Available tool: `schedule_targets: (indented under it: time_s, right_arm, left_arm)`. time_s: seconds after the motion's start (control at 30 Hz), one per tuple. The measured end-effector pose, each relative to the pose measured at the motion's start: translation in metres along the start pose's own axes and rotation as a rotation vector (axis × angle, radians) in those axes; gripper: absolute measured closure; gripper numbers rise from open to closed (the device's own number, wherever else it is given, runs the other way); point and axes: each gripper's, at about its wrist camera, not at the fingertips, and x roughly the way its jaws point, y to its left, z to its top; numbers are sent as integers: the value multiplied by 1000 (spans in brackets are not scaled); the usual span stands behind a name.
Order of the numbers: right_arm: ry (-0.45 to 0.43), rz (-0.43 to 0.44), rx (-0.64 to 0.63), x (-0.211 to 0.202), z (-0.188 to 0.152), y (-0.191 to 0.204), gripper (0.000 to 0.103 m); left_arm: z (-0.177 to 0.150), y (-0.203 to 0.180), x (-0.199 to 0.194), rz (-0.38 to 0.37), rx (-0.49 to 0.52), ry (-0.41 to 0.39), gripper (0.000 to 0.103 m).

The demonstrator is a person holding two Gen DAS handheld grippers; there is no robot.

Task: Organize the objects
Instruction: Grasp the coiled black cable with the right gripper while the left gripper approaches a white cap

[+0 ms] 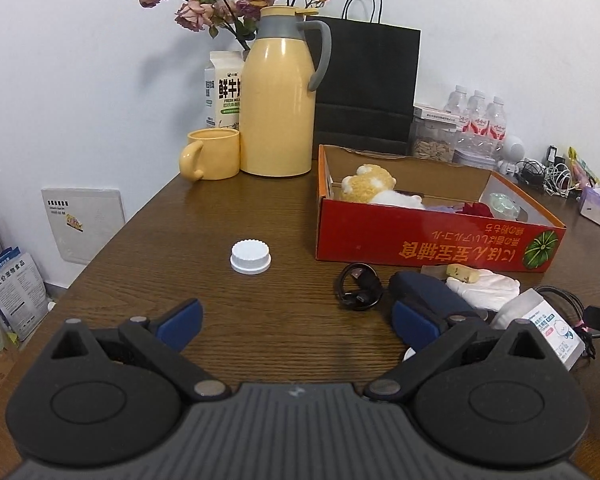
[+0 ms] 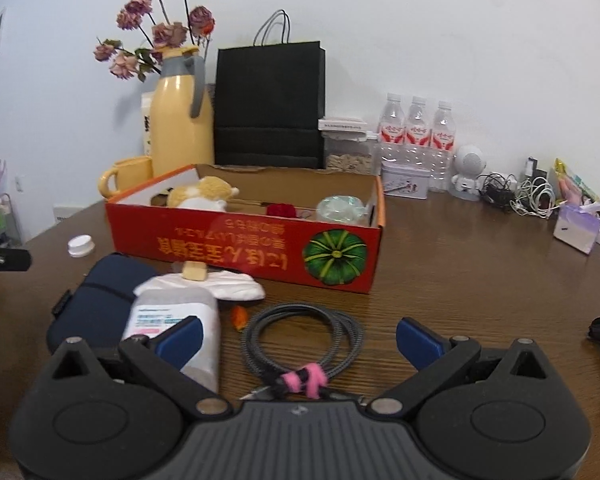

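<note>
Both your grippers stand wide open and hold nothing. Your right gripper (image 2: 298,340) hovers over the coiled cable (image 2: 300,340), which lies between its fingers on the table (image 2: 460,248). Your left gripper (image 1: 296,324) faces bare wood, with the white cap (image 1: 251,257) ahead. The box (image 2: 244,248) already holds a plush toy (image 2: 204,194) and some smaller bits. Left outside, by my reckoning: cable, cap, pouch (image 2: 96,304), packet (image 2: 172,316), cloth (image 2: 228,284) and small black cord (image 1: 359,286).
</note>
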Motion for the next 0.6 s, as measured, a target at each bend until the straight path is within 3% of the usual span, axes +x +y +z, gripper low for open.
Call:
schedule_targets:
  time_s: [0.3,0.6]
  right_arm:
    - [138,11,-49,36,-2,-10,0]
    - [195,76,-12,64,3,-18,0]
  left_arm:
    - [-3,8,1,33,-26,21,0]
    - [-7,12,2,44,-34,35,0]
